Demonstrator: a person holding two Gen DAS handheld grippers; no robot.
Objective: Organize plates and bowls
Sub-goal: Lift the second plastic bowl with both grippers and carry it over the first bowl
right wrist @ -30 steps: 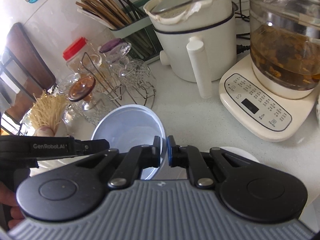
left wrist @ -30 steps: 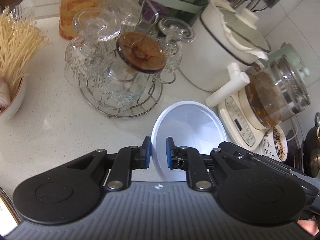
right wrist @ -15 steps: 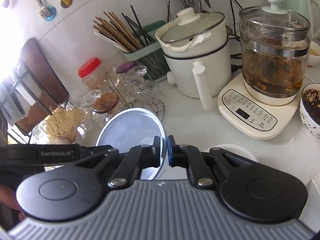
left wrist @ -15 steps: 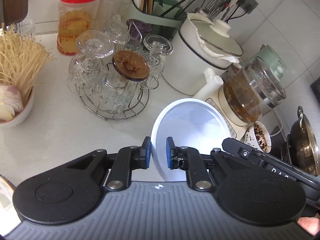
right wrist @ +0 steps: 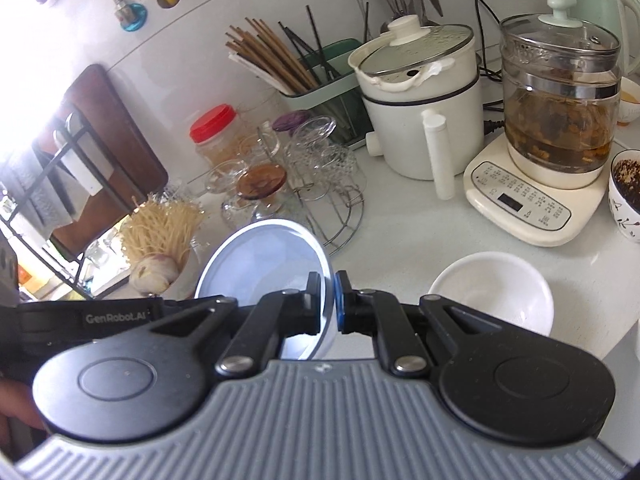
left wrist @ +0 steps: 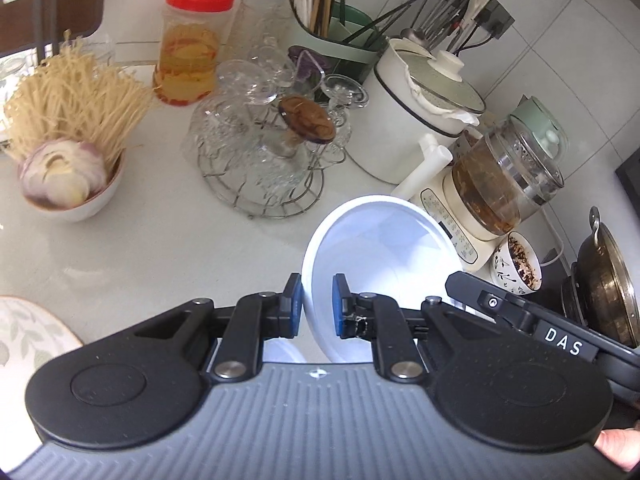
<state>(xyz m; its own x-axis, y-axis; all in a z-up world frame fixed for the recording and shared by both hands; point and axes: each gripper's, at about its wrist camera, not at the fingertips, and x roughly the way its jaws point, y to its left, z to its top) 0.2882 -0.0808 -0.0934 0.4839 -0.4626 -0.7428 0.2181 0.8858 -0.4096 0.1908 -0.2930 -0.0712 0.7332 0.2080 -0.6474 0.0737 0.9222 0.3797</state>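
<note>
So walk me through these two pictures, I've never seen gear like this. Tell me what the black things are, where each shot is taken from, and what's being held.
No robot here: a person holds a hand-held claw in each hand, with a camera on each looking along its two fingers. One picture is from the left claw, the other from the right claw. Both are shut on opposite rims of the same white bowl, held tilted above the white counter. On the counter stand a wire rack of glasses, a red-lidded jar, a bowl of noodles and onion, a white pot, a glass kettle on its base, and another empty white bowl.
</note>
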